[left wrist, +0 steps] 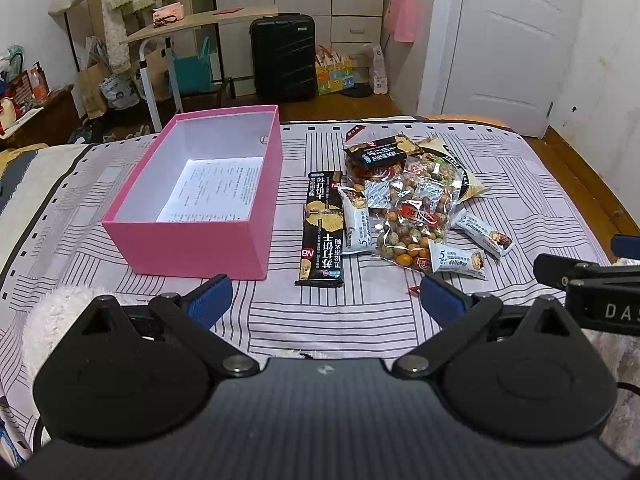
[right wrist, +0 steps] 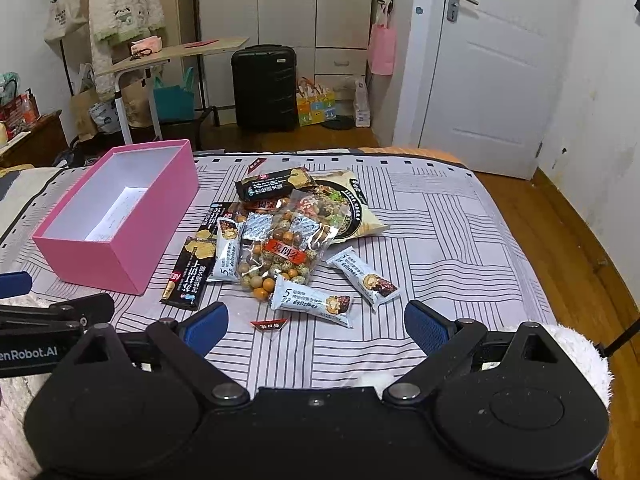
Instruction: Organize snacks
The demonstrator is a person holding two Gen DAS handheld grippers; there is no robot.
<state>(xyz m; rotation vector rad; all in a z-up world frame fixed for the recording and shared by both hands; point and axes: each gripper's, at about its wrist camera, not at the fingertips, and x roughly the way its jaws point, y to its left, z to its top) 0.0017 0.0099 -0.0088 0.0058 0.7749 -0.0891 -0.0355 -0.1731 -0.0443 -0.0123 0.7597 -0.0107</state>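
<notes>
From the left wrist view, the pink box [left wrist: 192, 196] stands open on the bed [left wrist: 500, 184], and only a printed sheet of paper [left wrist: 212, 188] lies on its floor; no snack is inside. The long black cracker pack [left wrist: 322, 228] lies just beside the box's right wall, and the rest of the snacks make a loose pile further right: a clear bag of mixed nuts [left wrist: 412, 216], small white bars [left wrist: 460, 261] and a pale chip bag [left wrist: 456, 168] beneath. The left gripper [left wrist: 326, 300] hangs over the near bedding with its jaws wide apart, holding nothing.

From the right wrist view, the same pile sits ahead, with one white bar [right wrist: 312, 302] nearest and a small red wrapper scrap [right wrist: 269, 325] just before it. The right gripper [right wrist: 316, 328] is likewise spread open and empty, near that bar but not touching it.

I judge the task barely begun: every snack is yet to go into the box.
</notes>
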